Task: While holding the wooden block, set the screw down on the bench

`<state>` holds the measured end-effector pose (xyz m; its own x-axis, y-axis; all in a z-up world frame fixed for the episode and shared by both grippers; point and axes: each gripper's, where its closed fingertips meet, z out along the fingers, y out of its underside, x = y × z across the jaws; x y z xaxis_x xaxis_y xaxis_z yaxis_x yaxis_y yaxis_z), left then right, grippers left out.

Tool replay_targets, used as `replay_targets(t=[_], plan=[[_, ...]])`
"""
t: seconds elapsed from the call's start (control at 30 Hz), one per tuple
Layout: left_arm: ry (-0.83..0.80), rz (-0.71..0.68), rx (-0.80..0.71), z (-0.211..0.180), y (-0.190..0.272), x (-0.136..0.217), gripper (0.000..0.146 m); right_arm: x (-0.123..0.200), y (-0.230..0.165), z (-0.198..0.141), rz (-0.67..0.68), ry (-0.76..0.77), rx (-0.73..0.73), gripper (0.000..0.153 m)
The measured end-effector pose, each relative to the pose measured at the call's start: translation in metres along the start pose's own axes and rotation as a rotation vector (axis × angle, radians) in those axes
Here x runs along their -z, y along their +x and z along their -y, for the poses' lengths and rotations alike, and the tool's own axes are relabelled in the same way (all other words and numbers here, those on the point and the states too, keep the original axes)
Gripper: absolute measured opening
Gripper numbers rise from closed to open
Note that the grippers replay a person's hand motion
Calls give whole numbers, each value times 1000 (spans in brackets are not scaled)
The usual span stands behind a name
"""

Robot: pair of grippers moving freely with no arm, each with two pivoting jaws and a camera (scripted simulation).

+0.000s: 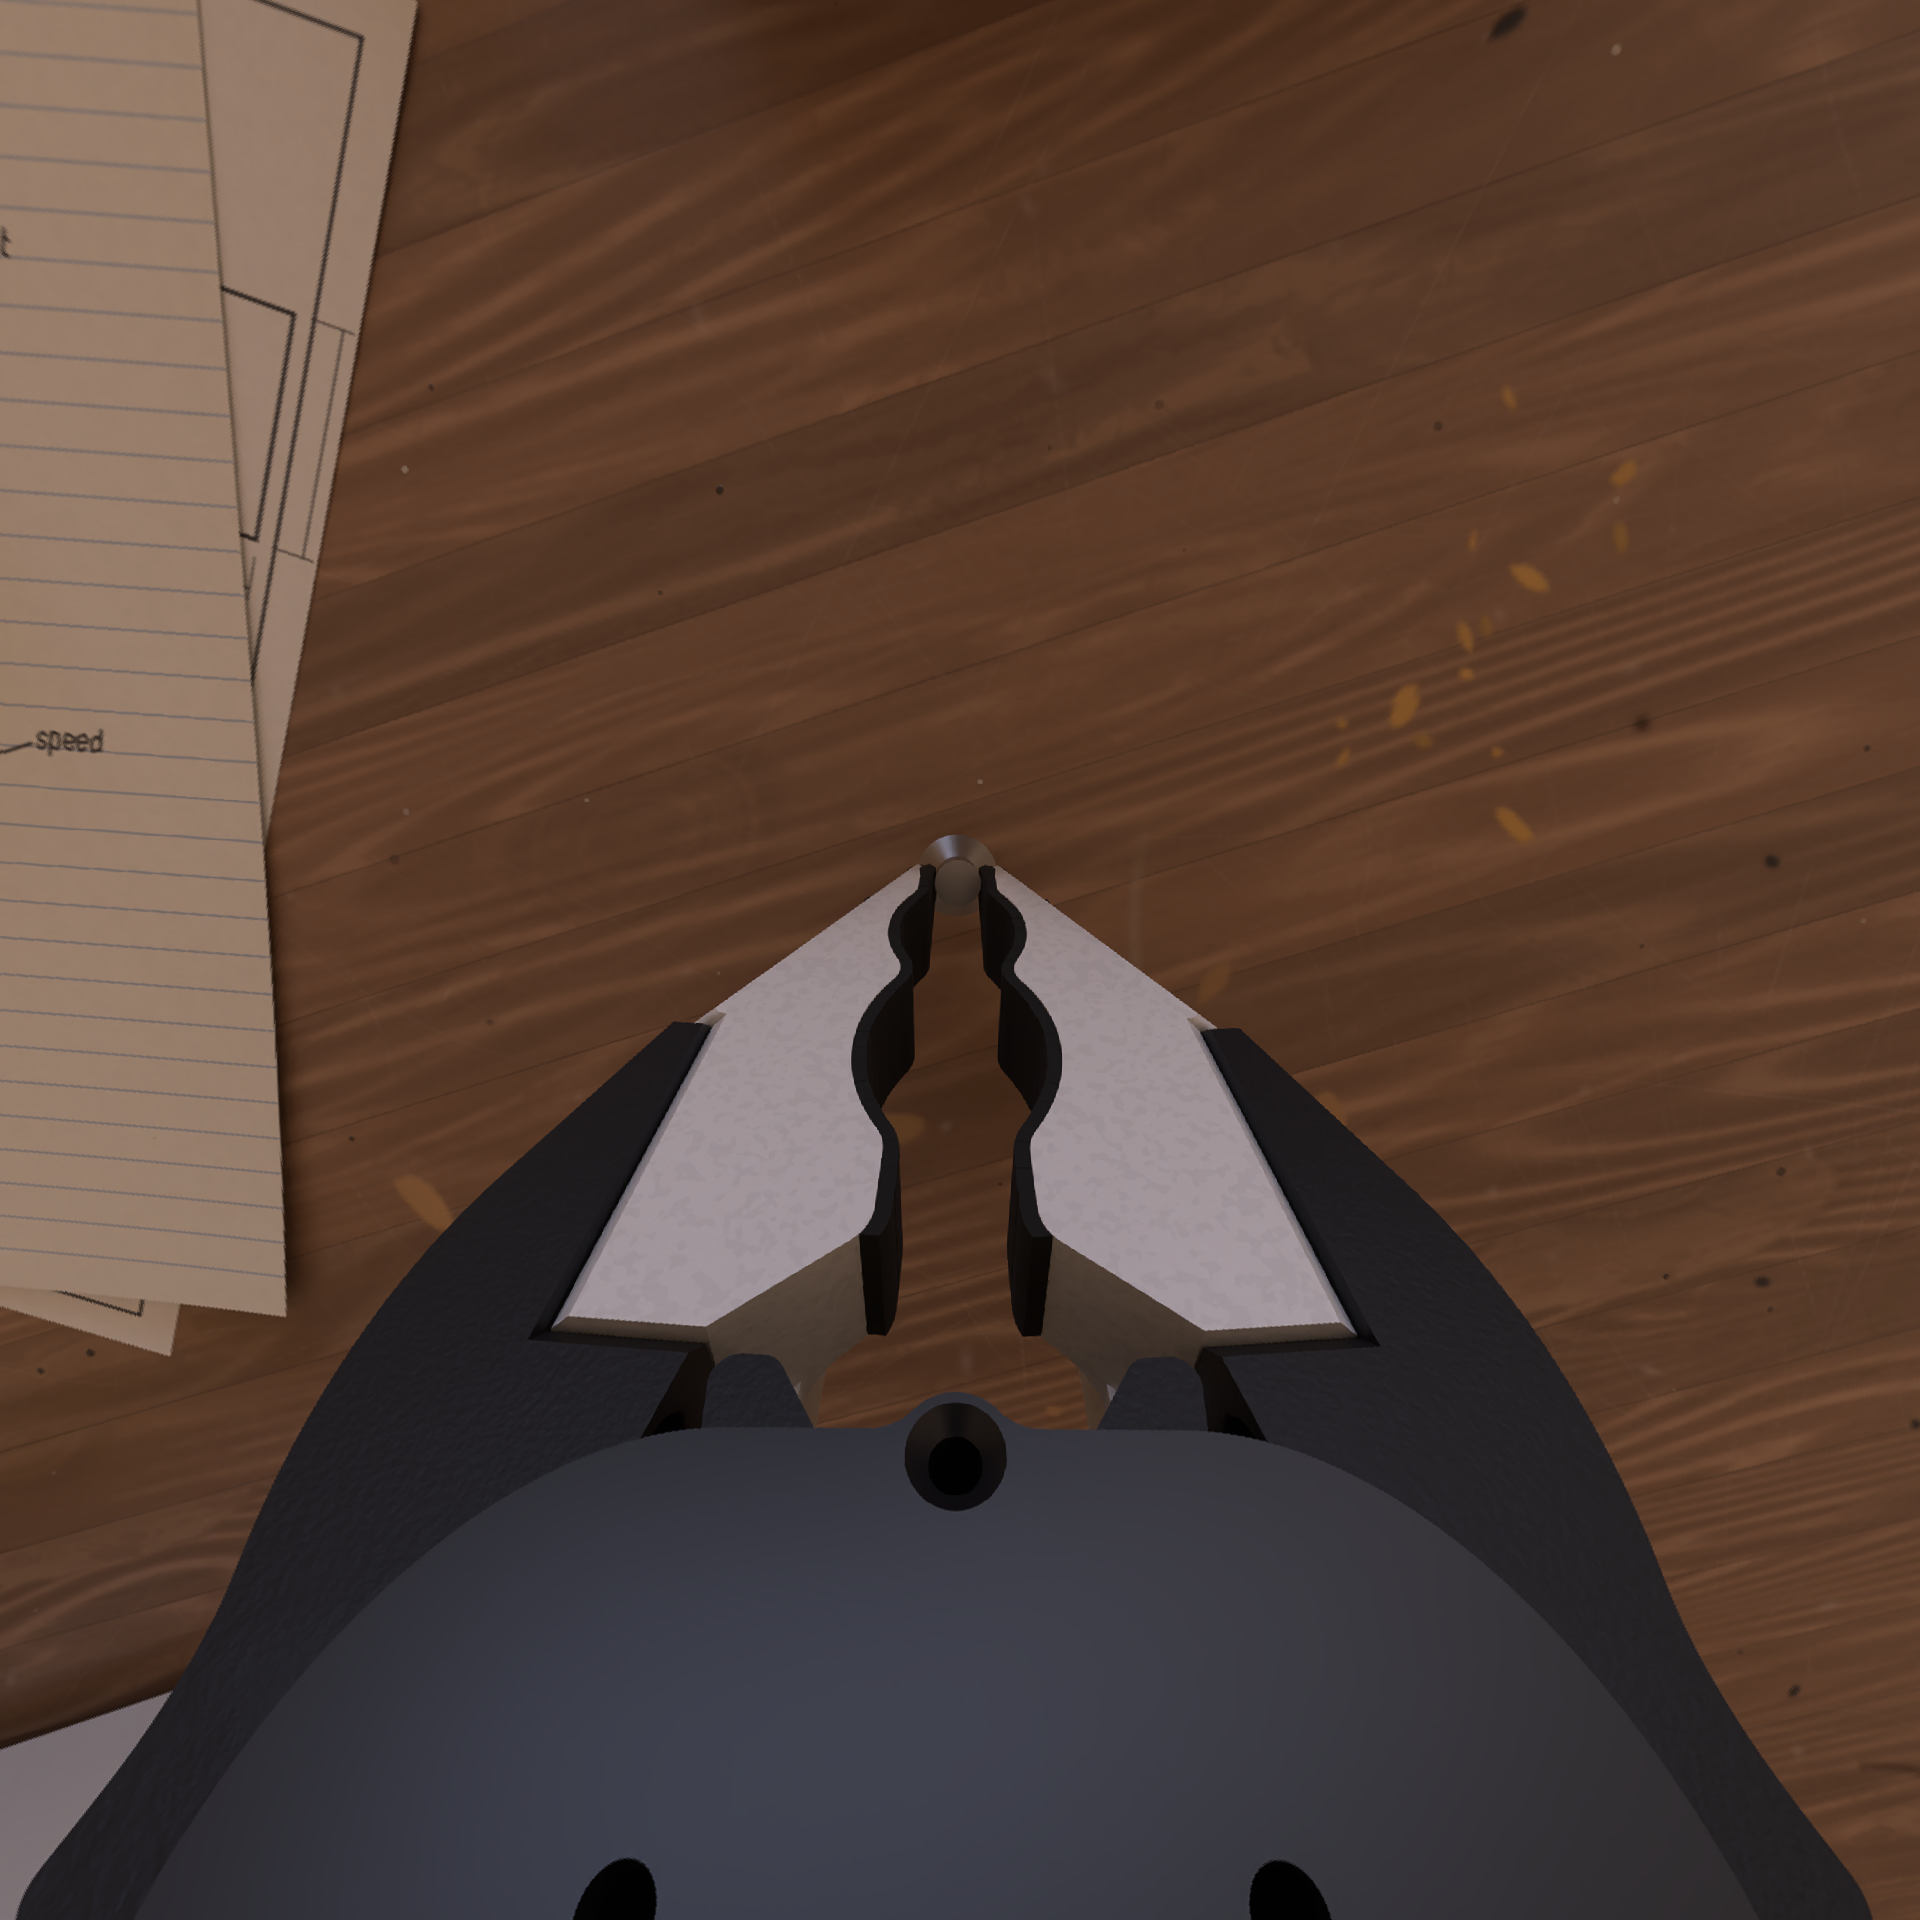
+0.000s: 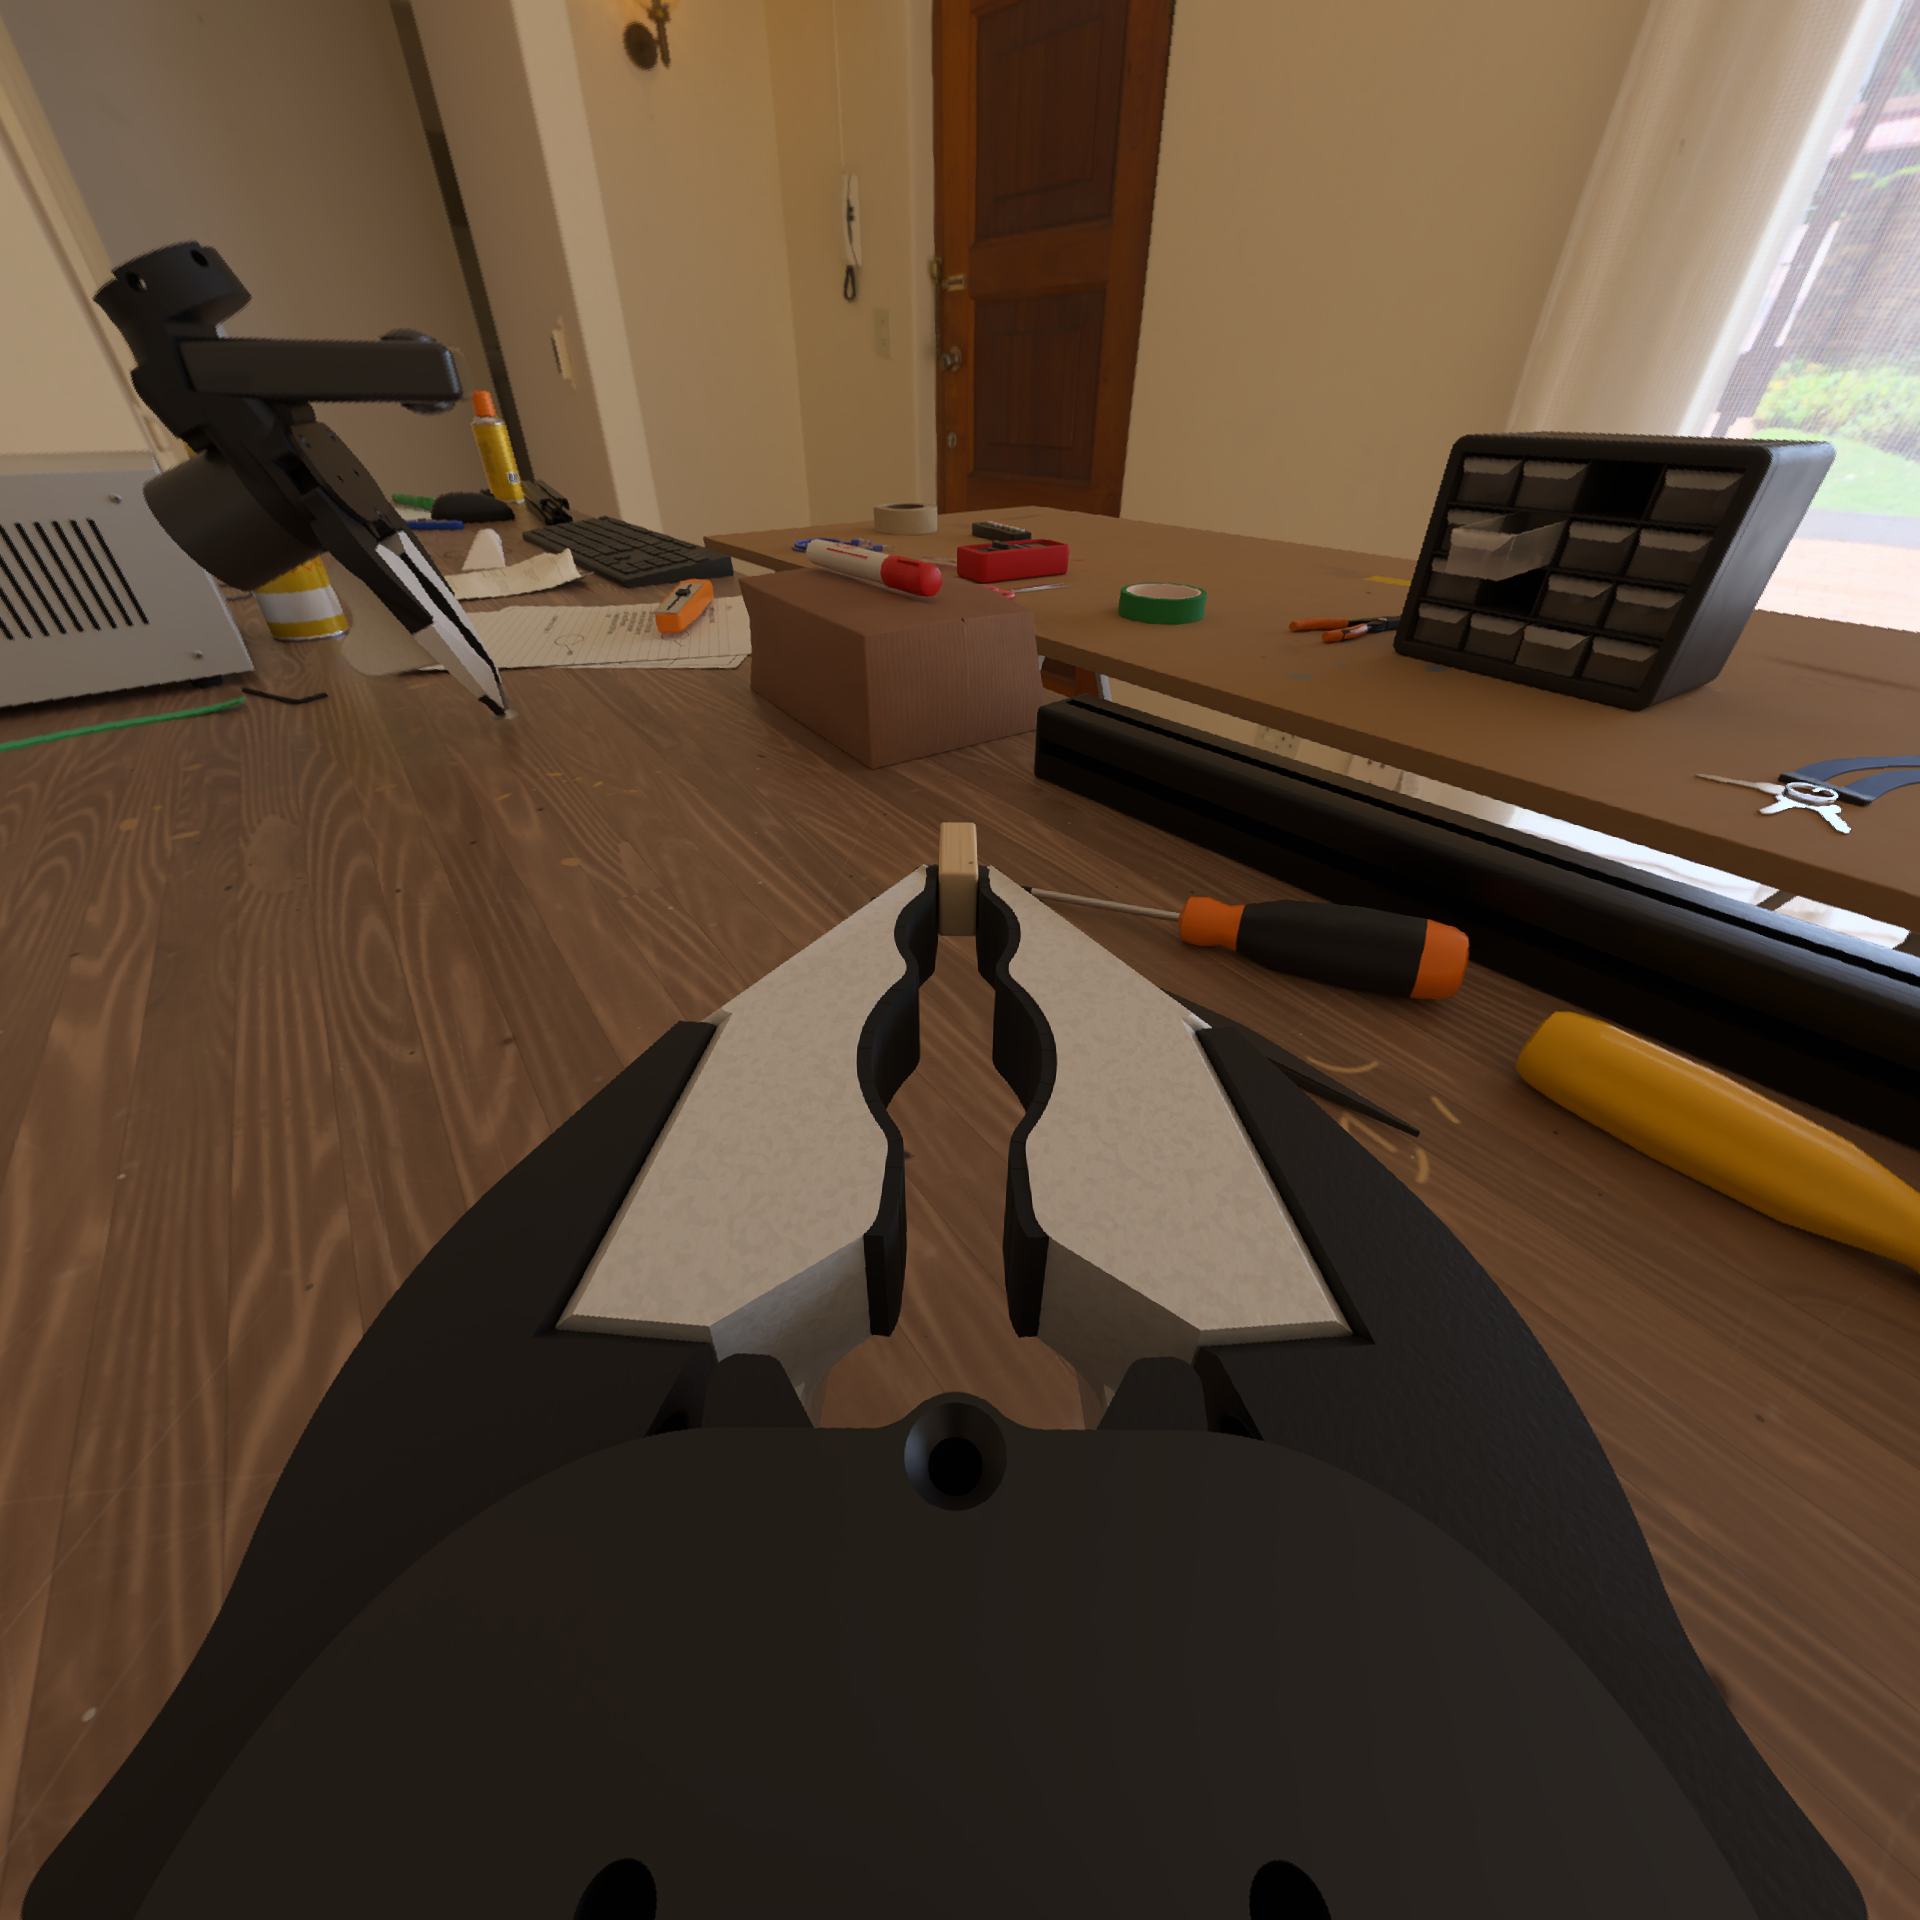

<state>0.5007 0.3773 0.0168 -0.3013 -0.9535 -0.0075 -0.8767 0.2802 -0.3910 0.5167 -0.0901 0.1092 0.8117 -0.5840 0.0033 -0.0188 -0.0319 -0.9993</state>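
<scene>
Between our left gripper's [image 1: 957, 876] nearly closed tips sits the small grey metal screw [image 1: 957, 858], just above the brown wooden bench [image 1: 1143, 468]. We judge it light, hard and slippery. Our right gripper [image 2: 957, 896] pinches the small pale wooden block [image 2: 958, 878], light and stiff, near an orange-and-black screwdriver [image 2: 1325, 945].

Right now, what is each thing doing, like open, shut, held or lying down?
Left gripper: shut on small silver metal screw, tips down at the bench.
Right gripper: shut on pale wooden block.
Orange-and-black screwdriver: lying flat.
Black drawer cabinet: one drawer pulled out.
Brown wooden door: shut.
</scene>
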Motion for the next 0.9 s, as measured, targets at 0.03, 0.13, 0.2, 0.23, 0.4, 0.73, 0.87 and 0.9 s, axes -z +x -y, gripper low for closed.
replay_targets(t=[0.03,0.13,0.2,0.23,0.4,0.73,0.87,0.9], plan=[[-4,-2,5,-1,0,-1,8,0,0,0,0,3,-6,6],[-7,-14,9,-2,1,-4,8,1,1,1,2,7,-17,6],[-9,-17,8,-3,1,-5,8,1,0,1,5,8,-21,6],[-8,-16,4,-3,1,-5,8,1,0,1,6,6,-21,6],[-16,26,-21,-2,-5,-1,8,0,-1,0,6,3,-17,6],[121,-190,-189,31,105,46,8,-4,-8,2,39,10,-30,6],[95,-351,-369,25,209,22,8,-8,-11,1,47,-5,-13,6],[79,-361,-392,21,224,12,8,-8,-11,0,49,-10,-14,6]])
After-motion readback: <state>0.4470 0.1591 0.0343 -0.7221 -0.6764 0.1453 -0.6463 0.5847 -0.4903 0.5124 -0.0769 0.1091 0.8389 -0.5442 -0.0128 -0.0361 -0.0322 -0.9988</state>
